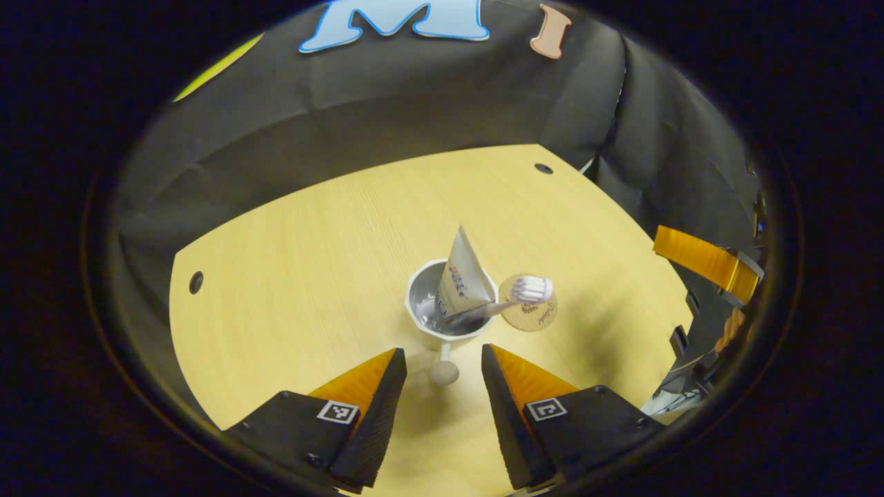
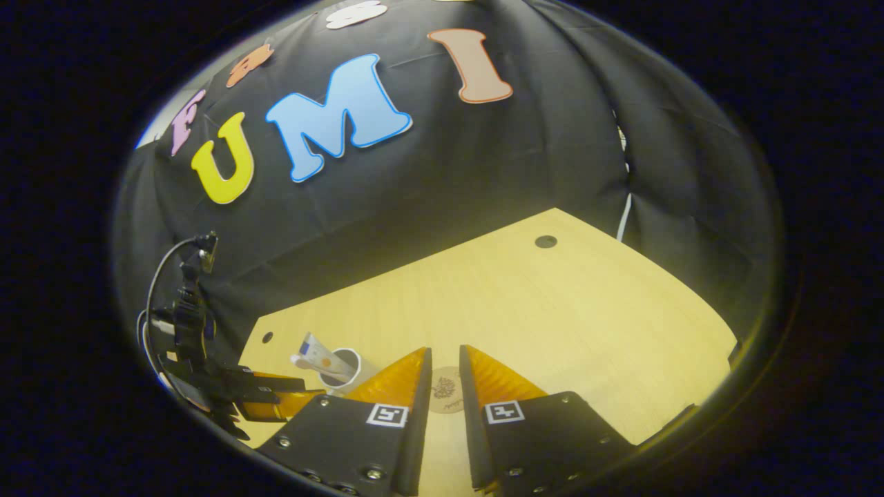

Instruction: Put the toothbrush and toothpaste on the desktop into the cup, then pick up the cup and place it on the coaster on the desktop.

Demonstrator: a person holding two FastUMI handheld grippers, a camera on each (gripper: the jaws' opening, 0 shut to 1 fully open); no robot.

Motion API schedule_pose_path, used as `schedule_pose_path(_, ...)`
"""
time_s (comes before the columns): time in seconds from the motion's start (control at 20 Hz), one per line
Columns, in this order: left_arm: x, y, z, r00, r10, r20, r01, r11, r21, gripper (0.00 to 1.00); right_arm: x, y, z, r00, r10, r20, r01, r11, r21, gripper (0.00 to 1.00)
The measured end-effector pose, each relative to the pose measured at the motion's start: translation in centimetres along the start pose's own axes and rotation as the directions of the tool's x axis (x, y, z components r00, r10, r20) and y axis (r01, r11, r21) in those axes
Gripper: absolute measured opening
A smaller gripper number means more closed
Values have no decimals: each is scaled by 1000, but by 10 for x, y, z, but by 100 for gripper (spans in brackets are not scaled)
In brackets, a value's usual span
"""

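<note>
1 cup [image 1: 431,304]: 1 toothbrush [image 1: 507,300], 1 toothpaste [image 1: 461,276] | 1 coaster [image 1: 532,319] | both claws released

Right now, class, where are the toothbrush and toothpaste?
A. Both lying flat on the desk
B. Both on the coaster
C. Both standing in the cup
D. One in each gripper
C: the toothpaste and toothbrush stand in the cup, which sits on the desk beside the coaster.

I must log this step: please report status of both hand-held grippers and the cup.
Left hand-held gripper open, facing cup. Toothpaste, toothbrush inside cup. Coaster beside cup, bare. Right hand-held gripper nearly closed, holding nothing.
</note>
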State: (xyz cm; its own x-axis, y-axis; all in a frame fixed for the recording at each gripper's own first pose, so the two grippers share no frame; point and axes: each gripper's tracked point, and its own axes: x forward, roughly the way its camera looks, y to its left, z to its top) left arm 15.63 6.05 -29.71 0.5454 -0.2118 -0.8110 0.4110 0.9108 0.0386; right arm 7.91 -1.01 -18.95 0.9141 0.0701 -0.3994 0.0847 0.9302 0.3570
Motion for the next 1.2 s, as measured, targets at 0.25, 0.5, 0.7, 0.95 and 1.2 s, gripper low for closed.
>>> schedule_pose_path(0.25, 21, 7, -21, 982, 13, -191, -1, 998, 62, 74, -2, -29, -9, 998, -57, -27, 58, 997, 49, 26)
schedule_pose_path(0.5, 40, 15, -35, 944, 38, -329, -2, 994, 108, 74, -5, -48, -17, 994, -100, -48, 103, 993, 56, 26)
schedule_pose_path(0.7, 52, 13, -36, 938, 23, -347, 10, 995, 95, 66, -5, -59, -20, 990, -124, -61, 128, 990, 65, 26)
schedule_pose_path(0.95, 57, 8, -40, 934, 20, -358, 17, 995, 102, 35, -3, -67, -25, 987, -138, -83, 145, 986, 80, 26)
schedule_pose_path(1.2, 56, 7, -30, 951, 34, -306, -3, 995, 102, 31, -1, -70, -26, 986, -138, -92, 146, 985, 88, 26)
